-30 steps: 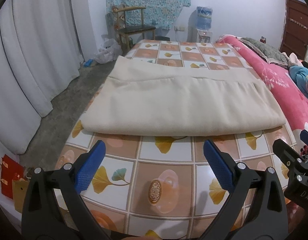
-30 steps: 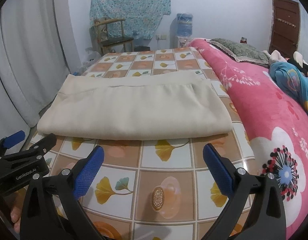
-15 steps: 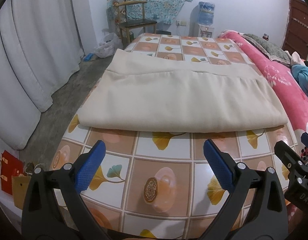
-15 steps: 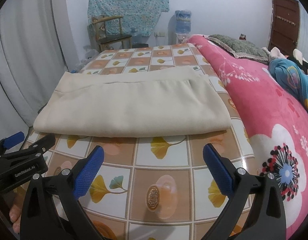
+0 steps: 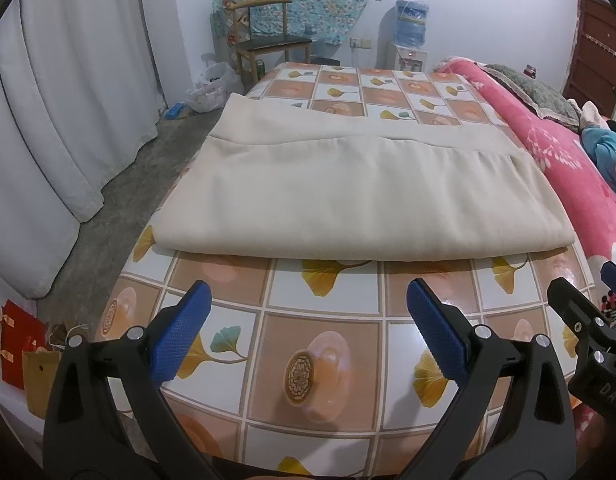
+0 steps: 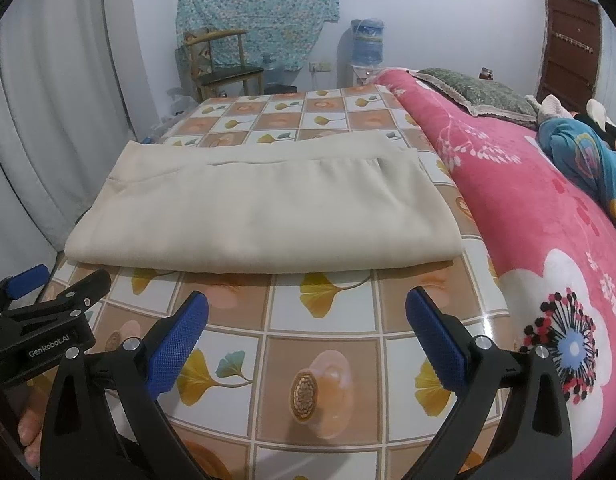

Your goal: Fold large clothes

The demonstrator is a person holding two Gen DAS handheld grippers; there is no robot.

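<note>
My left hand-held gripper (image 5: 308, 328) hangs spread wide with nothing between its blue pads (image 5: 181, 334), low over the near end of the bench (image 5: 320, 308). My right hand-held gripper (image 6: 307, 330) is just beside it, equally released and empty; each shows at the edge of the other's view.

Straight ahead of both lies the cloth (image 5: 348, 196), a cream piece already doubled over, flat on the checked bench cover. Its long axis runs left to right across my line of reach, so the folded near edge faces me broadside, apart from both sets of fingers with a strip of bare tiles between. An under-layer shows past the top layer at the far side.

The left corner of that near edge sits ahead of my left gripper, the right corner (image 6: 564, 246) ahead of my right, near the pink blanket (image 6: 548, 216). I judge neither is clearly closer, so the next fold probably calls for one corner each.
</note>
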